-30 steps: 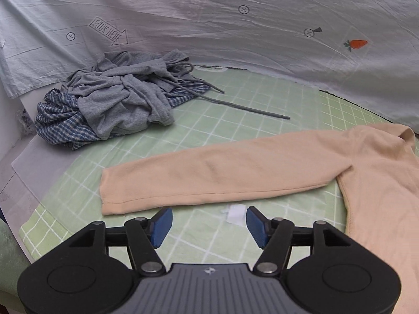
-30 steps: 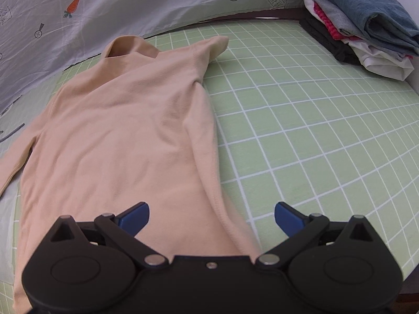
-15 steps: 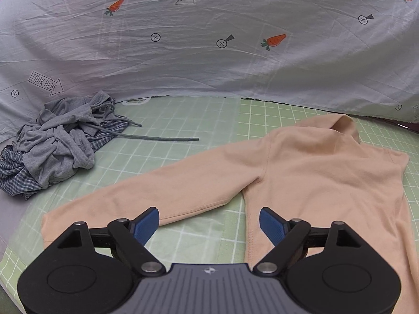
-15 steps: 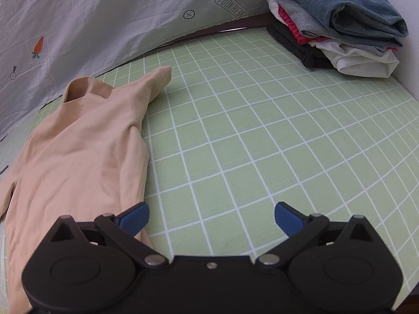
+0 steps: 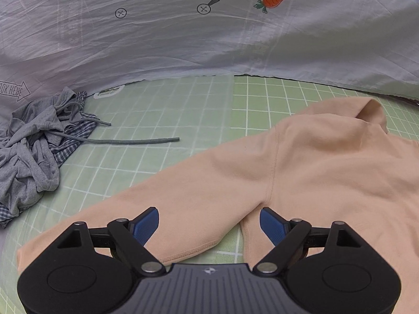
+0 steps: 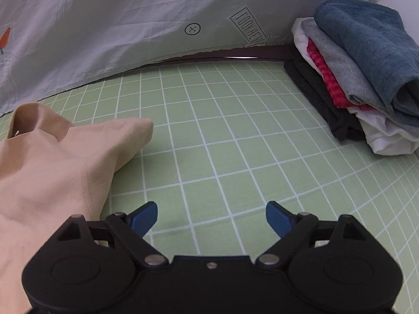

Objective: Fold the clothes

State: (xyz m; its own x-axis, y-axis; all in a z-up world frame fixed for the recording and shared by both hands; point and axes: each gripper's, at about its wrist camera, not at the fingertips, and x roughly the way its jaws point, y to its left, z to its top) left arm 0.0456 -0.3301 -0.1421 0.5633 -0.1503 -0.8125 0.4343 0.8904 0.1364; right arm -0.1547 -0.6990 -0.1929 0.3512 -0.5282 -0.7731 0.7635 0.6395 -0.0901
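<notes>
Peach long-sleeve top (image 5: 327,172) lies spread flat on the green grid mat (image 5: 183,110), collar toward the back sheet, one sleeve (image 5: 146,209) stretched out diagonally to the left. No fold in it yet as far as I can see, though the right wrist view shows the other shoulder/sleeve end (image 6: 125,136) bunched short (maybe tucked under, can't tell).

Left gripper (image 5: 209,225) hangs just over the armpit area where sleeve meets body. Jaws wide apart, cloth below them but the blue pads (image 5: 146,222) aren't pressing on it. Right gripper (image 6: 211,218) is over bare mat, just beside the top's right edge; jaws apart and closing a bit, nothing between them.

Progress, judged from how things lie: stack of folded clothes (image 6: 366,73) sits at the far right w/ blue, grey, red-striped, white and black items, so several pieces look done. Crumpled heap (image 5: 34,157) at far left (grey garment w/ drawstring over a blue check one) looks untouched and left to do. The peach top is the piece in hand, at the very start of its fold.

Likely next: bring the sleeve in over the body, then fold the body. Thin knit may slide or wrinkle when pinched.
</notes>
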